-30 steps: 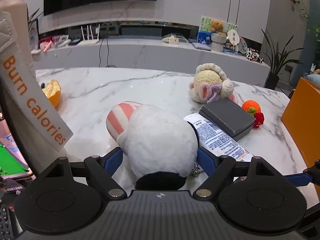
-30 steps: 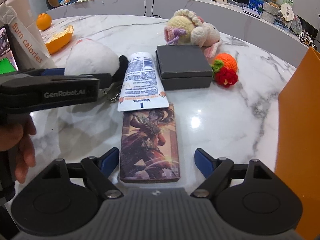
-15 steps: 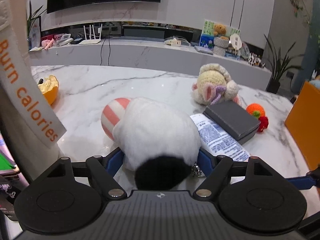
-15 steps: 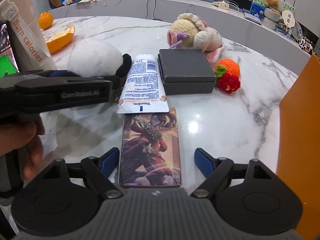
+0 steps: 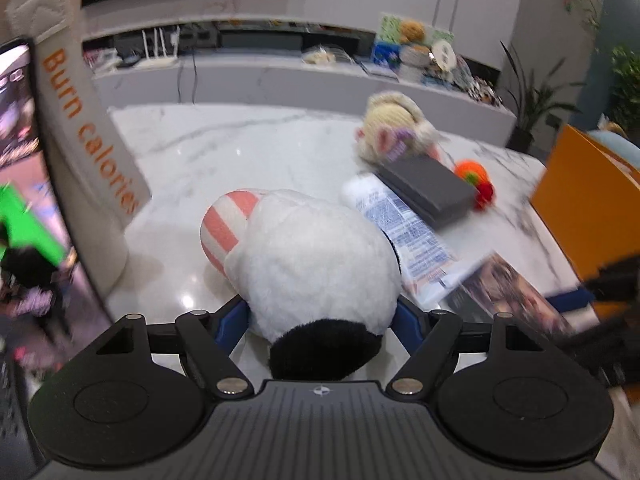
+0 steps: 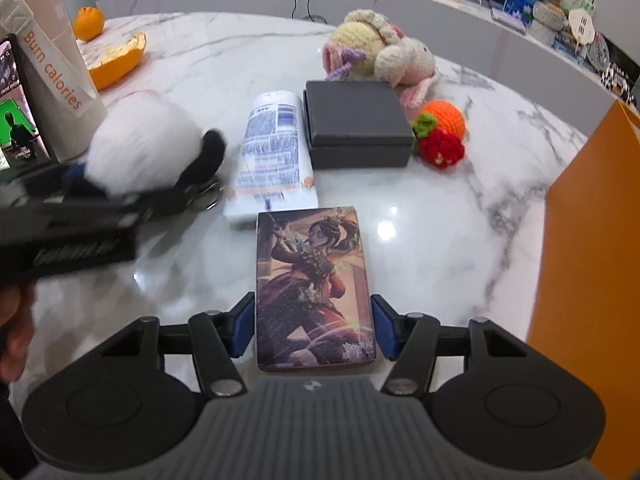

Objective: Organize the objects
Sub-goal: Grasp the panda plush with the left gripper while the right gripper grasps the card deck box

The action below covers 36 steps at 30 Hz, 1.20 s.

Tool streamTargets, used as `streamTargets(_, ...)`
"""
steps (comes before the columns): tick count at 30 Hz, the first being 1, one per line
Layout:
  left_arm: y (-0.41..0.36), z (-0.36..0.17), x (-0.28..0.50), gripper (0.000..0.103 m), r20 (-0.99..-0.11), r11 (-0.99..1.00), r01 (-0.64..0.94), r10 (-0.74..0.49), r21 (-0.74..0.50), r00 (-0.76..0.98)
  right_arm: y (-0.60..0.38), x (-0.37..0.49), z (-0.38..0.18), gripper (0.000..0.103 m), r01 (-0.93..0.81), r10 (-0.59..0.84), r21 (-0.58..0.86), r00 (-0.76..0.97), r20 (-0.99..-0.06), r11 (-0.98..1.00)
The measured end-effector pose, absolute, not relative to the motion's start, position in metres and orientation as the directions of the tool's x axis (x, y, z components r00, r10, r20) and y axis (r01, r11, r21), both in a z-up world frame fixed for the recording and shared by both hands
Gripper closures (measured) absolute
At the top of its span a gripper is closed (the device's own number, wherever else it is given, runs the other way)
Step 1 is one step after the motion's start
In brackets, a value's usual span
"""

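A white plush toy [image 5: 316, 256] with a black patch and a pink striped part sits between the jaws of my left gripper [image 5: 320, 320]. The jaws are closing and both blue pads press into its sides. In the right wrist view the same plush toy [image 6: 140, 144] is blurred at the left, beside the lotion tube. A picture-printed card box [image 6: 314, 280] lies flat on the marble table [image 6: 440, 220]. My right gripper [image 6: 314, 328] is closing around its near end, and the pads touch its two long sides. The card box [image 5: 508, 292] also shows blurred in the left wrist view.
A lotion tube [image 6: 276, 148], a grey box [image 6: 356, 120], a crochet bunny [image 6: 376, 52] and a crochet orange with a red flower [image 6: 440, 128] lie beyond. An orange bag wall [image 6: 592, 240] stands right. A white "Burn calories" container [image 6: 52, 60], orange peel [image 6: 116, 60] and a phone screen [image 6: 12, 120] are left.
The right jaws have narrowed from wide apart onto the card box's sides. The left jaws have tightened on the plush, and the left gripper has shifted with it, blurring the view.
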<state>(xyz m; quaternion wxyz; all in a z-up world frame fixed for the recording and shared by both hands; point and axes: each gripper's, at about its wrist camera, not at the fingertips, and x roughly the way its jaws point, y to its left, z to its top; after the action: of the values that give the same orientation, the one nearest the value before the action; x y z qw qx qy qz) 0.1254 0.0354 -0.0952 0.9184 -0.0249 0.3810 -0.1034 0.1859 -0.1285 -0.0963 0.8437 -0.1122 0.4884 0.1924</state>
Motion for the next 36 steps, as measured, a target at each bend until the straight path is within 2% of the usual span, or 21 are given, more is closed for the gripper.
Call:
streamTargets(3,0.036,-0.092,0.107,0.016,-0.719,0.967,0.192,-0.252,-0.166,0.647,-0.132,0.184,-0.095,0.042,-0.431,0.22,0.015,0.429,-0.876,0.902)
streamTargets(9,0.027,-0.088,0.085,0.012,-0.735,0.963,0.211,-0.266,-0.17,0.624,-0.132,0.182,-0.095,0.042,-0.434,0.217,0.012,0.428,-0.877,0.901)
streamTargets(14,0.02,-0.09,0.093,0.01,-0.755,0.977,0.143,-0.213,-0.157,0.621,-0.132,0.182,-0.096,0.042,-0.435,0.212,0.005,0.43,-0.878,0.901)
streamTargets(19,0.038,-0.093,0.101,0.009,-0.751,0.936,-0.062,-0.238,-0.347,0.616,-0.133,0.182,-0.096,0.042,-0.439,0.218,0.006,0.432,-0.875,0.898)
streamTargets(24,0.047,-0.094,0.1,0.008,-0.735,0.861,-0.223,-0.224,-0.457,0.64,-0.133,0.182,-0.096,0.042,-0.44,0.218,0.007,0.432,-0.875,0.898)
streamTargets(29,0.048,-0.094,0.102,0.008,-0.735,0.833,-0.293,-0.185,-0.47,0.653,-0.134,0.182,-0.096,0.042,-0.442,0.22,0.008,0.432,-0.875,0.897)
streamTargets(34,0.055,-0.098,0.104,0.017,-0.703,0.81,-0.224,-0.29,-0.542,0.65,-0.135,0.181,-0.096,0.042,-0.442,0.224,0.013,0.429,-0.875,0.897)
streamTargets(36,0.054,-0.098,0.103,0.019,-0.703,0.817,-0.214,-0.291,-0.535,0.649,-0.135,0.181,-0.096,0.042,-0.442,0.225,0.014,0.429,-0.875,0.897)
